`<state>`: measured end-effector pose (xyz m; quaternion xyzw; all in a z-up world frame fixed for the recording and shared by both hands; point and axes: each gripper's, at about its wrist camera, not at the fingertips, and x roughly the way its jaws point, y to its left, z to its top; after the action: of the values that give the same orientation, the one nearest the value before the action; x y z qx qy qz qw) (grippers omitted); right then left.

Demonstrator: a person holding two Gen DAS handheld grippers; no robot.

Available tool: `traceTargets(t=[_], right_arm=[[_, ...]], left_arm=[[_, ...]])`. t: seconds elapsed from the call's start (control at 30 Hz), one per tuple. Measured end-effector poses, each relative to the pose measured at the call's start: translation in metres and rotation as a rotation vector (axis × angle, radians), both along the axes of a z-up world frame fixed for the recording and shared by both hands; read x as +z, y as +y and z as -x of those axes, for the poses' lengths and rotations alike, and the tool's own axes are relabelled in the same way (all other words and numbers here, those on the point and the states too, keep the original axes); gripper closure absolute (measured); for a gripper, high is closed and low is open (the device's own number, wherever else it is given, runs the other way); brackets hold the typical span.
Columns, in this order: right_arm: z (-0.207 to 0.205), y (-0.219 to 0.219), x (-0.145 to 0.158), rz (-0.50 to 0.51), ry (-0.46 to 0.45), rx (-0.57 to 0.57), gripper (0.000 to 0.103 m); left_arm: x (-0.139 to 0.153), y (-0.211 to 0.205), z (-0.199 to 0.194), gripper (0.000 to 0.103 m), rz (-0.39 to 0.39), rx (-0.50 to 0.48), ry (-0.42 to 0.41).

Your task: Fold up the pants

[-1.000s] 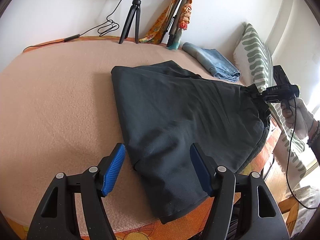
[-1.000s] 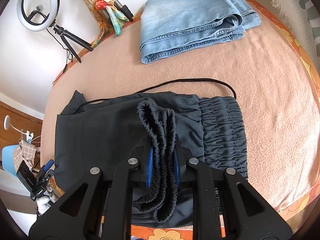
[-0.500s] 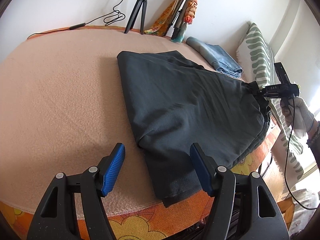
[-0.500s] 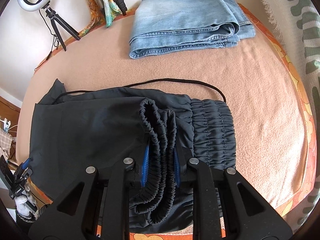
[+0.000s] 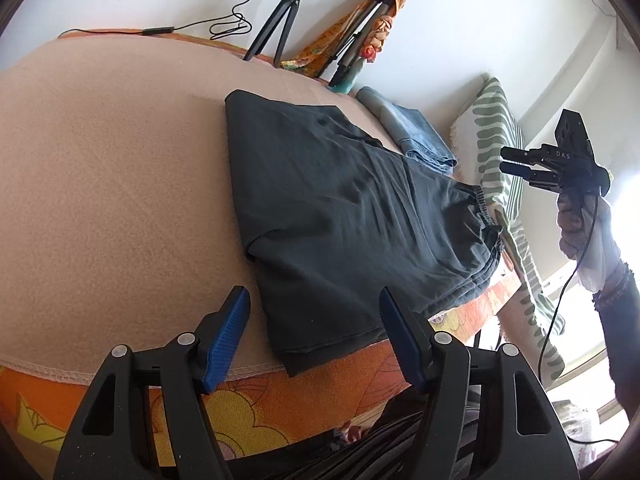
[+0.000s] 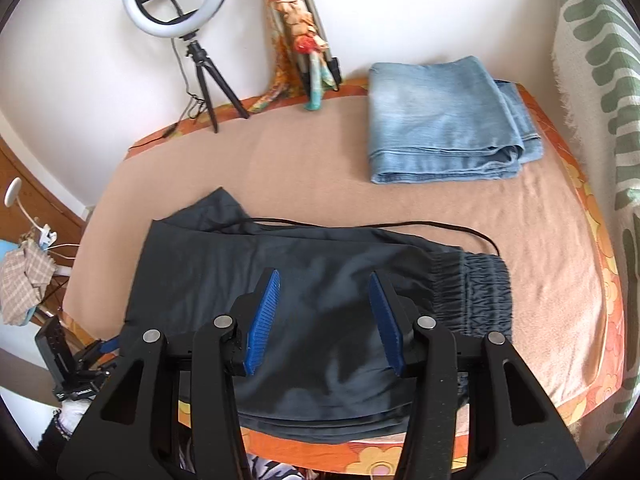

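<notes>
Dark grey pants (image 5: 352, 208) lie folded on the peach blanket (image 5: 112, 184), with the hem end hanging over the near edge. They also show in the right wrist view (image 6: 320, 280), with the elastic waistband (image 6: 472, 292) at the right and a black drawstring (image 6: 440, 226) trailing behind. My left gripper (image 5: 314, 336) is open and empty above the hem end. My right gripper (image 6: 324, 316) is open and empty above the pants; it also shows in the left wrist view (image 5: 516, 162), lifted off to the right of the waistband.
Folded blue jeans (image 6: 444, 120) lie at the back right of the bed. A ring light on a tripod (image 6: 180, 4) and a cloth-wrapped tripod (image 6: 304, 36) stand by the wall. A green-patterned pillow (image 5: 496, 148) lies at the right. The orange floral sheet edge (image 6: 400, 452) runs along the front.
My right gripper has opened, let go of the bunched waistband and lifted away; the waistband now lies flat. My left gripper has drawn back toward the hem end, still open.
</notes>
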<state>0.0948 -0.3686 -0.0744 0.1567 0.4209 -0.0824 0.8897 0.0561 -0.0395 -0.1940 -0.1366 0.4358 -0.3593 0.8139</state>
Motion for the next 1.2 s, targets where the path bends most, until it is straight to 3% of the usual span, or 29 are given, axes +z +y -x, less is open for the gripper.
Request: traceTargets(t=[0.27,0.43,0.8,1.07,1.1,1.17,1.2], right_arm=[[-0.046,0.089,0.008,-0.059,-0.022,0.187,0.051],[-0.090,0.152,-0.005,-0.068,0.023,0.293,0.049],[-0.180,0.275,-0.084,0.002,0.247,0.424,0.049],[-0.209,0.308,-0.131,0.184,0.388,0.384,0.050],[-0.210,0.308,-0.134,0.201,0.394,0.376,0.055],[-0.211,0.307,-0.138,0.221,0.406,0.353,0.068],[-0.211,0.306,-0.138,0.230,0.397,0.344,0.075]], left_arm=[[-0.007,0.014,0.000,0.041,0.140,0.049,0.045],[-0.009,0.014,0.001,0.047,0.167,0.051,0.045],[-0.011,0.017,0.002,0.055,0.210,0.048,0.044],[-0.011,0.020,0.003,0.059,0.233,0.039,0.049],[-0.011,0.020,0.004,0.062,0.232,0.037,0.049],[-0.012,0.021,0.005,0.079,0.220,0.039,0.042],[-0.012,0.021,0.005,0.082,0.222,0.038,0.041]])
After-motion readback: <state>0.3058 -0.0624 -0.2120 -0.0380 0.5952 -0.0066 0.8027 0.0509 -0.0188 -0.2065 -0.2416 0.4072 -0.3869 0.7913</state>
